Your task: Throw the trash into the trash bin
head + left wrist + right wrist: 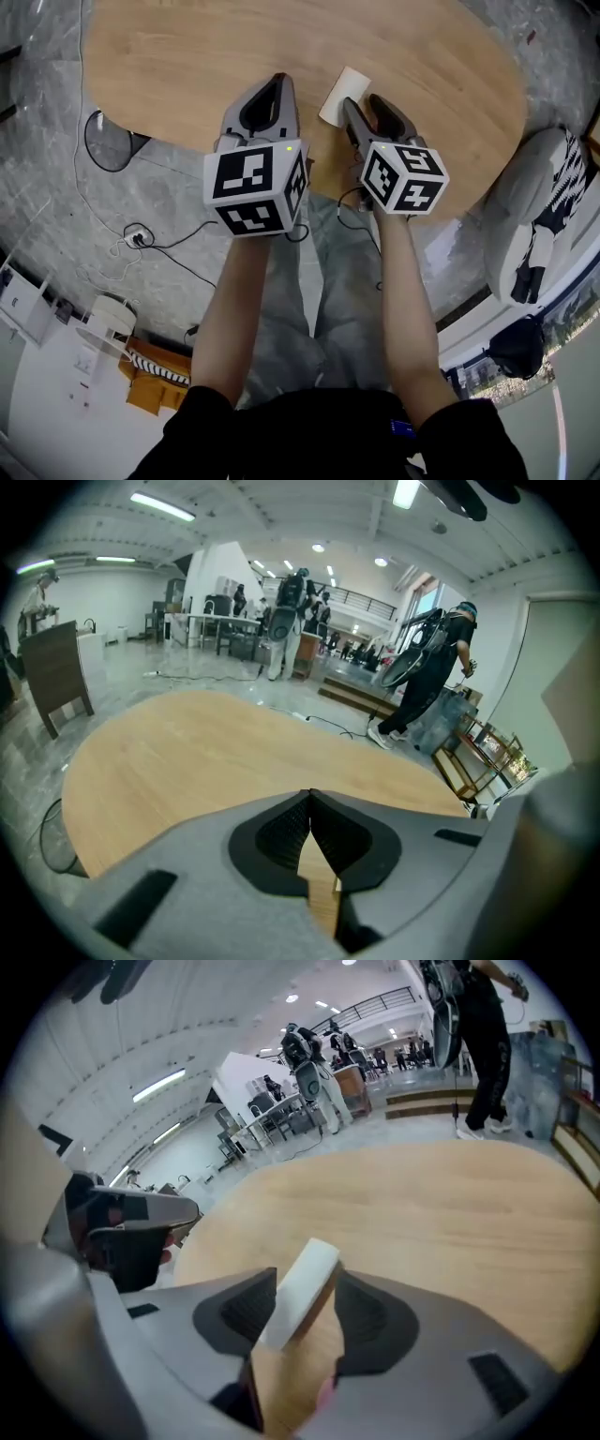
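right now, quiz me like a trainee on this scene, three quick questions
1. True or false: the left tongs are shut with nothing between them.
2. Pick one: what sits between the open right tongs? A) a white block B) a cable C) nothing
3. Short answer: what does the white block rest on?

Key: 1 true; 2 A; 3 the wooden table
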